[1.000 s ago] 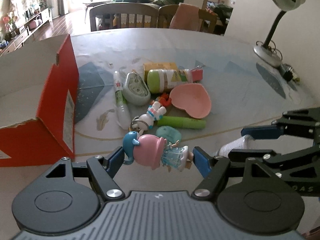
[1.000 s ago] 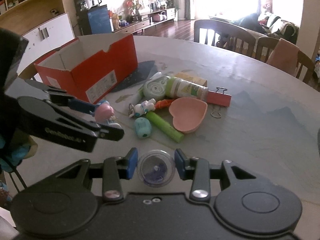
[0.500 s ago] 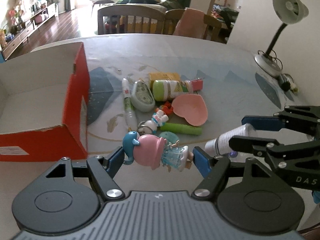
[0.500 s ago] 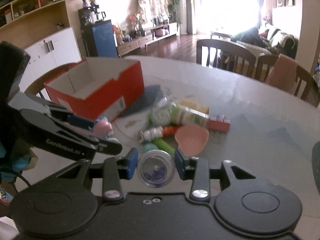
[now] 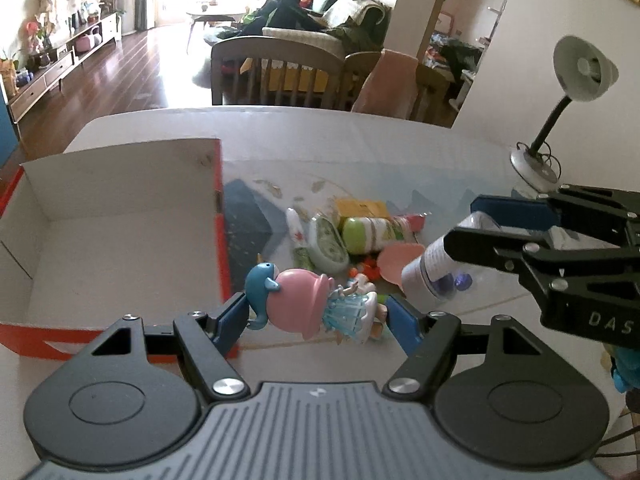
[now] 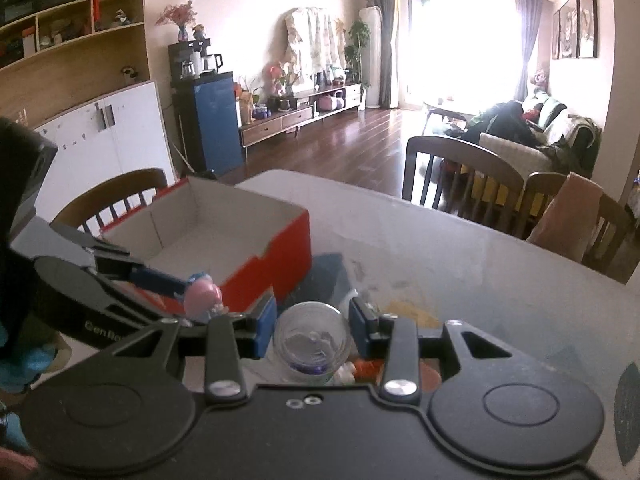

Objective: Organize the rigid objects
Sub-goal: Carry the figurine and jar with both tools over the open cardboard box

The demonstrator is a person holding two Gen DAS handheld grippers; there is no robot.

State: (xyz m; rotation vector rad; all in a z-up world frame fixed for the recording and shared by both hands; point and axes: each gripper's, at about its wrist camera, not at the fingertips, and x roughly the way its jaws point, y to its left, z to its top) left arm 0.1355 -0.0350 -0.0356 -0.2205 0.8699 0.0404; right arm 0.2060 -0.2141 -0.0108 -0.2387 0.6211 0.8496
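Gripping a pink-and-blue doll figurine [image 5: 308, 306] crosswise between its blue pads, the left gripper [image 5: 316, 316] hangs above the table [image 5: 400, 152], just beside the red cardboard box's [image 5: 219, 240] open corner. Right gripper [image 6: 312, 326] — jaws narrow, clamped on a clear round bottle [image 6: 310, 344] with purple bits inside — is off the table too. Remaining clutter [image 5: 352, 236] — green bottle, pink heart dish, yellow box — lies right of the box.

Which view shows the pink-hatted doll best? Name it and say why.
The left wrist view. There the doll lies sideways between the left gripper pads, with hat, blue whale and dress all visible. The right wrist view shows only a small, blurred pink part behind that gripper's finger.
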